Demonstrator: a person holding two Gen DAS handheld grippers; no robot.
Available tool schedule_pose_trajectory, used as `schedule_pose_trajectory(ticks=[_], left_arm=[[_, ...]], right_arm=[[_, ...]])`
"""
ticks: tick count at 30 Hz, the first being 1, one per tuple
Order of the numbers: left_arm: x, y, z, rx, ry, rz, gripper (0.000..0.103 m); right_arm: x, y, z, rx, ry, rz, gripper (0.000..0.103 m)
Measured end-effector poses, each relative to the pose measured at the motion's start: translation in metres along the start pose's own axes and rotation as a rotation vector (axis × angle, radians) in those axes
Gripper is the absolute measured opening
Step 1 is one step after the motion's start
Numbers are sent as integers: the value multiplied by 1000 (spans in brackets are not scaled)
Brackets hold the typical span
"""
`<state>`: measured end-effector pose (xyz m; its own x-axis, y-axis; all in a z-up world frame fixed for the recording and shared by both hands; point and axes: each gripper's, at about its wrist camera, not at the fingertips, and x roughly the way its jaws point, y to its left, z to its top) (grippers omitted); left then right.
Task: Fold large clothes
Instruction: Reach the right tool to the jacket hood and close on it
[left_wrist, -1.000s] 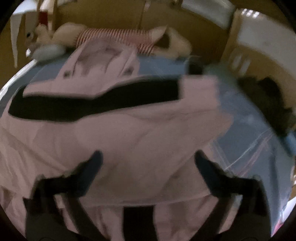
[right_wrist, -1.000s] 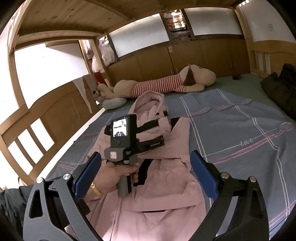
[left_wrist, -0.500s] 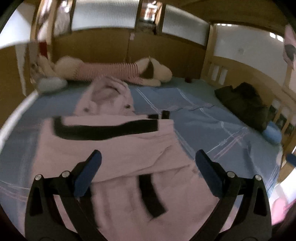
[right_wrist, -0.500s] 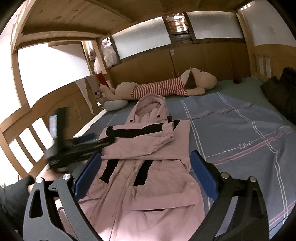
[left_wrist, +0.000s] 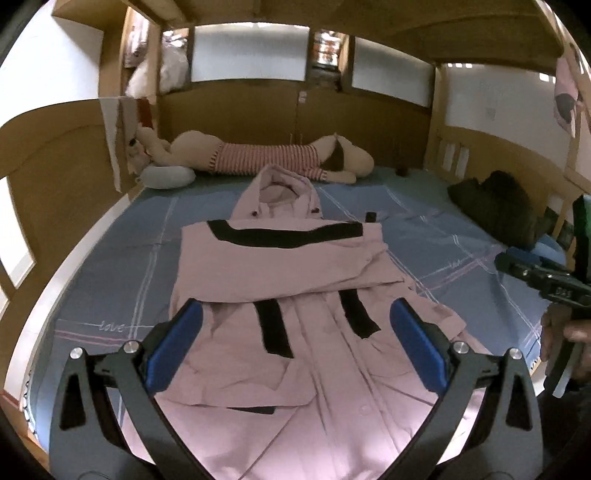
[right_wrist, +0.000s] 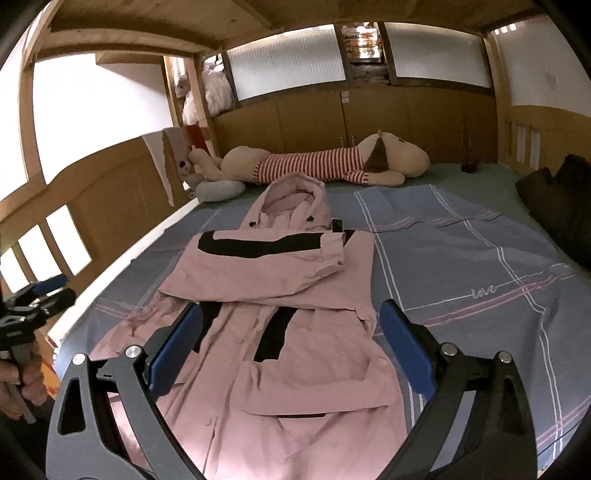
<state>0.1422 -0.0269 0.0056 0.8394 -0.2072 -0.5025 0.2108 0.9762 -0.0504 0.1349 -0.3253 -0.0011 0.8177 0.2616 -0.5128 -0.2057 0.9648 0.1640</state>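
Note:
A large pink hooded coat (left_wrist: 295, 280) (right_wrist: 280, 295) with black stripes lies flat on the bed, hood toward the far end. Both sleeves are folded across its chest. My left gripper (left_wrist: 295, 347) hovers open above the coat's lower half, nothing between its blue pads (left_wrist: 173, 343). My right gripper (right_wrist: 291, 347) is also open, held above the lower hem. In the right wrist view the left gripper (right_wrist: 33, 295) shows at the far left edge in a hand. In the left wrist view the right gripper (left_wrist: 543, 273) shows at the far right.
A blue sheet (right_wrist: 461, 266) with pink and white lines covers the bed. A long plush dog (right_wrist: 332, 166) in a striped shirt lies along the far end beside a grey pillow (left_wrist: 168, 176). A dark garment (left_wrist: 498, 206) is heaped at the right rail. Wooden rails enclose the bed.
My left gripper has pulled back from the folded sleeve, off the coat toward the near left edge of the bed. The right gripper has barely moved.

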Motion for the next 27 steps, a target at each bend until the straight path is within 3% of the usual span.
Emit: schedule_pose_trajectory(ticks=[10, 27], left_arm=[[31, 16, -16, 46, 47, 92, 101], [28, 18, -8, 24, 69, 40, 101]], right_arm=[[16, 11, -6, -51, 28, -34, 97], [36, 13, -10, -1, 104, 9, 97]])
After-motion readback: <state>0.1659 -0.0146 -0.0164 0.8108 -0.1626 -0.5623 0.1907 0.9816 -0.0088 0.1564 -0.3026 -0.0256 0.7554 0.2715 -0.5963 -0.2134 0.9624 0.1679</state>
